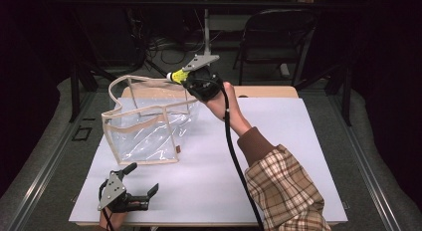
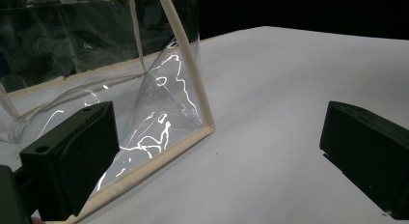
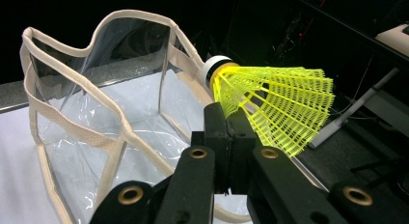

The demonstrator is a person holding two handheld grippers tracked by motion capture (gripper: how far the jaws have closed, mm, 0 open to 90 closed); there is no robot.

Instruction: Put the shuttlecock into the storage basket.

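A clear plastic bag point(image 1: 144, 126) with beige trim stands open on the left half of the white table point(image 1: 288, 141). My right gripper point(image 1: 185, 80) hangs over the bag's far right rim, shut on the skirt of a yellow shuttlecock point(image 1: 177, 76) whose white cork points toward the bag mouth. In the right gripper view the shuttlecock point(image 3: 275, 103) sticks out sideways from my right gripper point(image 3: 229, 122), just above the bag point(image 3: 96, 118) rim. My left gripper point(image 1: 143, 178) rests open near the table's front left edge. The left gripper view has my left gripper point(image 2: 219, 132) wide apart, facing the bag point(image 2: 159, 103) corner.
A dark folding chair point(image 1: 278, 32) and cables stand on the floor behind the table. The person's plaid sleeve point(image 1: 286, 191) crosses the right front of the table. The right gripper's cable point(image 1: 234, 151) trails down along the forearm.
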